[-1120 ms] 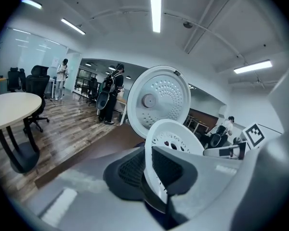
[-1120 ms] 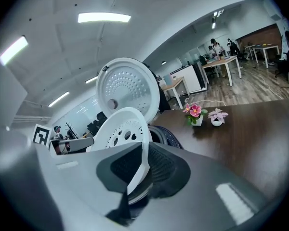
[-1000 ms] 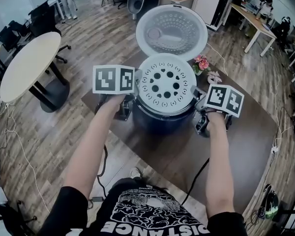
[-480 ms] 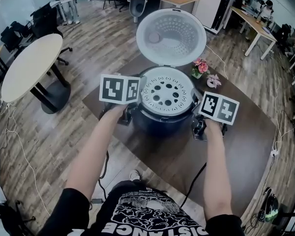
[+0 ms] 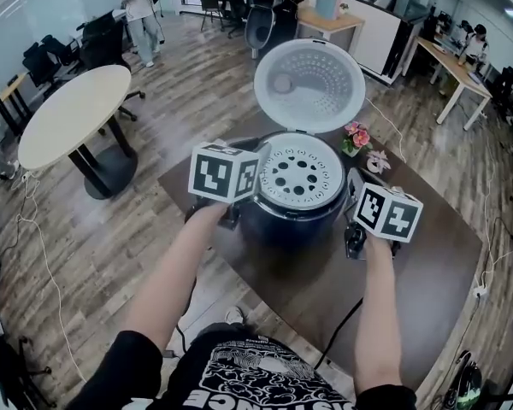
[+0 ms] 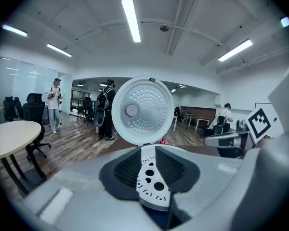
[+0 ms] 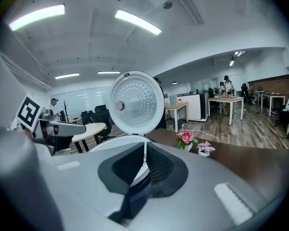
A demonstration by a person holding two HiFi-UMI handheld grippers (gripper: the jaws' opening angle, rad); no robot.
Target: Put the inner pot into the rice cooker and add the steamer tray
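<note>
The white steamer tray point(image 5: 301, 174), full of round holes, lies flat in the mouth of the dark blue rice cooker point(image 5: 295, 225). The cooker's white lid point(image 5: 309, 86) stands open behind it. The tray hides the inner pot. My left gripper point(image 5: 242, 209) is at the cooker's left side. Its jaws have just been opening, and its pads point(image 6: 127, 170) stand a little apart, with the tray point(image 6: 151, 182) showing through the gap and untouched. At the cooker's right side is my right gripper point(image 5: 350, 222). Its jaws have just been closing and are shut point(image 7: 144, 163) with nothing between them.
The cooker stands on a dark brown table point(image 5: 427, 263). Two small pots of pink flowers point(image 5: 356, 137) sit behind it on the right. A black cable point(image 5: 338, 323) hangs off the near edge. A round pale table point(image 5: 73, 114), office chairs and people are farther back.
The tray has gone from held up at the cooker's rim to resting in its mouth. Both grippers have come off the tray's edges, and the head view has shifted.
</note>
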